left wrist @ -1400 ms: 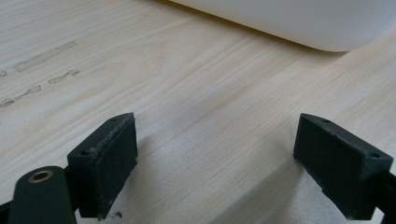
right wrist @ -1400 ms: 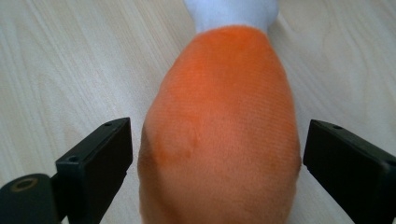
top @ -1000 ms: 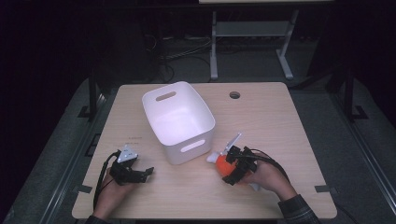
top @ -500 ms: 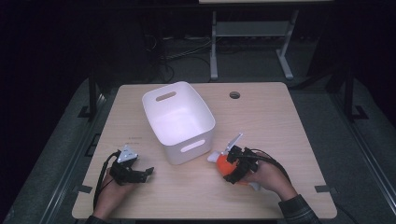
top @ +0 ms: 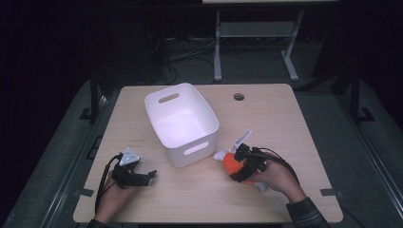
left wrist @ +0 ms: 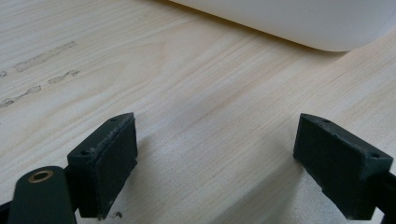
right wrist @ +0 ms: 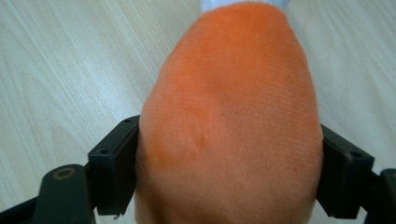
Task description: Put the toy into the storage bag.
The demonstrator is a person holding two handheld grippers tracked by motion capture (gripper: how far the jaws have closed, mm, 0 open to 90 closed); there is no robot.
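Right gripper view: orange plush toy (right wrist: 229,121) clamped between right claw (right wrist: 229,172) jaws, low on the counter (top: 294,123) at 4 o'clock of white bin (top: 183,124). Left claw (top: 142,176) apart, empty, at 7 o'clock. Likely grasp done, binning left.

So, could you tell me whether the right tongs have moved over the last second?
No. The right tongs, shut on the orange plush toy, sit at the same spot beside the white bin's near corner.
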